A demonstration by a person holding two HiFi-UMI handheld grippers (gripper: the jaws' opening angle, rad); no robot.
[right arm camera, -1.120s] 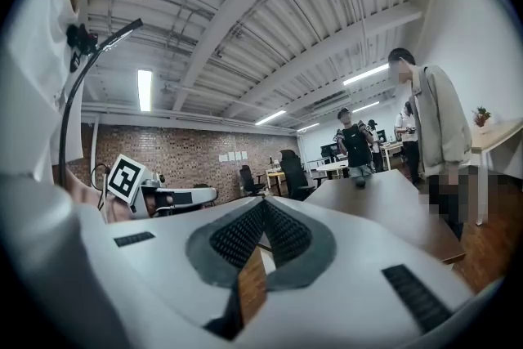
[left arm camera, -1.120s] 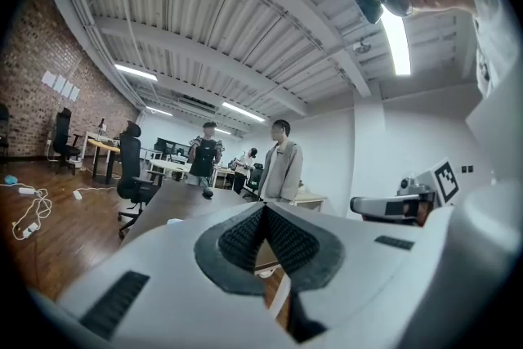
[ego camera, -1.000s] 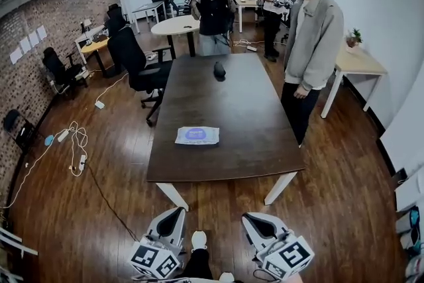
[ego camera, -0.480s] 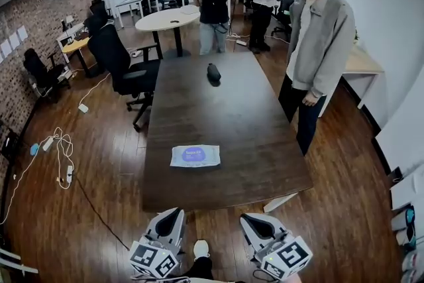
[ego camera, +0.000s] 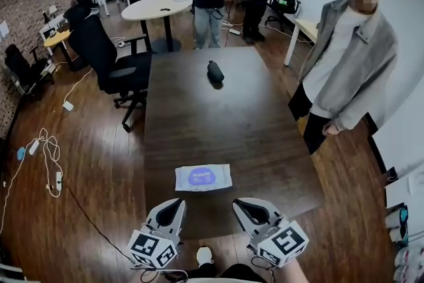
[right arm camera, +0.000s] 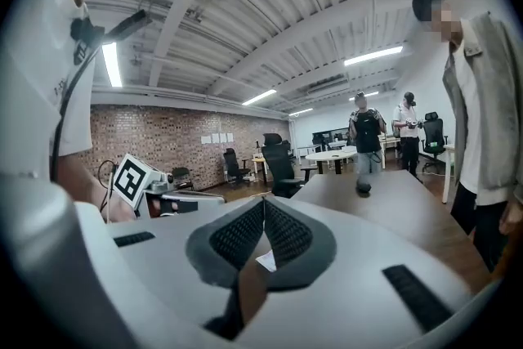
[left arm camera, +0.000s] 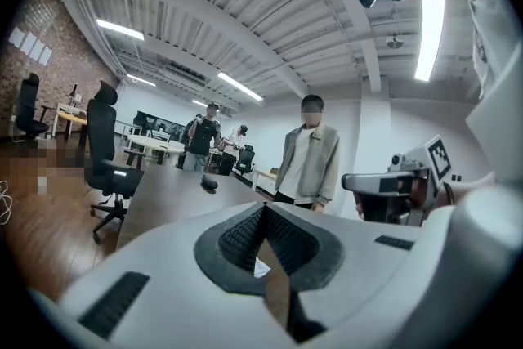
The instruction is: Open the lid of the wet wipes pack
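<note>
The wet wipes pack [ego camera: 203, 177] is a flat white packet with a blue oval lid. It lies near the front edge of the dark wooden table [ego camera: 225, 116], lid facing up and closed. My left gripper [ego camera: 173, 206] hangs just short of the table edge, below and left of the pack, jaws shut and empty. My right gripper [ego camera: 244, 205] is level with it, below and right of the pack, also shut on nothing. In the left gripper view the ribbed pads [left arm camera: 245, 234] meet at the tip, and so do the pads [right arm camera: 282, 229] in the right gripper view.
A small black object [ego camera: 214, 71] lies at the table's far end. A person in a grey jacket [ego camera: 344, 76] stands close to the table's right side. A black office chair [ego camera: 109, 56] is at its left. More people stand at the back, and cables [ego camera: 46, 156] lie on the floor.
Both grippers and the head view have come forward to the table. The pack now lies just ahead of the jaw tips. The jaws stayed shut.
</note>
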